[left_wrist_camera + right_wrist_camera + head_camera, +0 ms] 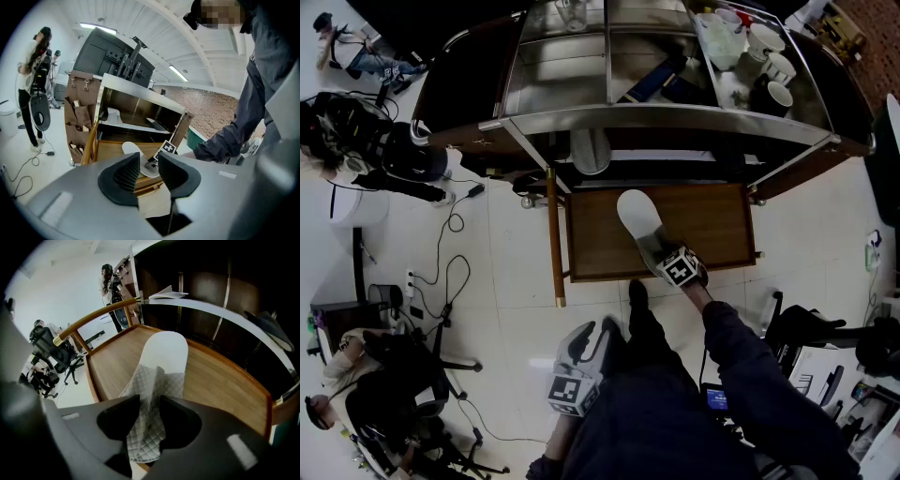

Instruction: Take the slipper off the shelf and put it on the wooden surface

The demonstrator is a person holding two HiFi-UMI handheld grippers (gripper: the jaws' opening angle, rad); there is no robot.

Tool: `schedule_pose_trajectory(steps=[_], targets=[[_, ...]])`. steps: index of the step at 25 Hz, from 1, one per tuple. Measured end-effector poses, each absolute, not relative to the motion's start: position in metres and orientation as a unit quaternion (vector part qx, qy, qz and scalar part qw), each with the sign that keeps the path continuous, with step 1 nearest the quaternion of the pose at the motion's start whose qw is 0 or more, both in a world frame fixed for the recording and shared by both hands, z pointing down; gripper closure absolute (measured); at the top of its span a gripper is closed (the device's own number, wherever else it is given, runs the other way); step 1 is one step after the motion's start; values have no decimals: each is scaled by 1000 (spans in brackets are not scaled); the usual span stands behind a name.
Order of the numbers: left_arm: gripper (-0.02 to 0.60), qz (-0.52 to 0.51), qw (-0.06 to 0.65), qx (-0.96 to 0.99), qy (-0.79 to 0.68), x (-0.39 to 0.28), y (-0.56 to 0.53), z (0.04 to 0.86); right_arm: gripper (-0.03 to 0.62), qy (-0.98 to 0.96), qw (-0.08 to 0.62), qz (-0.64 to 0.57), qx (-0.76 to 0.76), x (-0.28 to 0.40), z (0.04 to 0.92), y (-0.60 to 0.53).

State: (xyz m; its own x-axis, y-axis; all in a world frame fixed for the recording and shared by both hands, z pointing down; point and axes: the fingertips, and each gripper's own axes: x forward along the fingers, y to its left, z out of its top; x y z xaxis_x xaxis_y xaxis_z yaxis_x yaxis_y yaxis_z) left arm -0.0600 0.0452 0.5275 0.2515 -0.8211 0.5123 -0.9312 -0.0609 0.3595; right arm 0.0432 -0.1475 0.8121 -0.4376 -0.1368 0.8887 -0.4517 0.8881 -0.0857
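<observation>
Holds the right gripper [659, 253] [149, 420] at the heel end of a white flat slipper [637, 217] [164, 352] with a grey quilted upper, at the centre of the head view. Has those jaws standing apart, the quilted upper rising between them. Has the slipper lying flat on the brown wooden surface [712, 225] [220, 376], toe towards the metal-framed shelf [675, 117] across the upper frame. Carries the left gripper [586, 342] [149, 171] at lower centre, beside a dark trouser leg [647, 356], jaws apart with nothing between them, well apart from the slipper.
</observation>
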Motion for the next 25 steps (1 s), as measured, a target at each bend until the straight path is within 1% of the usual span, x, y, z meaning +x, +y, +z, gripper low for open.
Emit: schedule_pose_trajectory(steps=[1,2,3,4,6,11,13,16,21,25], targets=[[451,80,321,724,-605,-58,33,528,460,-835,497,156,177,45,810,-150],[451,74,320,726,-604,-56,22,528,490,-837,493,155,178,46,808,-153],[451,69,320,729,-601,-54,10,528,540,-839,488,159,179,46,805,-154],[451,65,319,733,-597,-51,0,529,563,-841,482,167,180,45,800,-156],[451,60,313,743,-588,-46,-19,528,579,-847,456,200,188,42,782,-161],[451,50,297,753,-585,-42,-51,520,585,-868,357,267,221,44,713,-194],[451,47,296,749,-592,-47,-56,520,585,-874,329,263,242,48,684,-221],[451,40,302,736,-605,-57,-59,520,585,-880,299,245,277,41,652,-290],[452,37,289,716,-634,-72,-52,513,580,-864,309,215,335,6,648,-419],[451,33,290,696,-656,-86,-35,512,561,-842,325,242,355,-22,665,-466]])
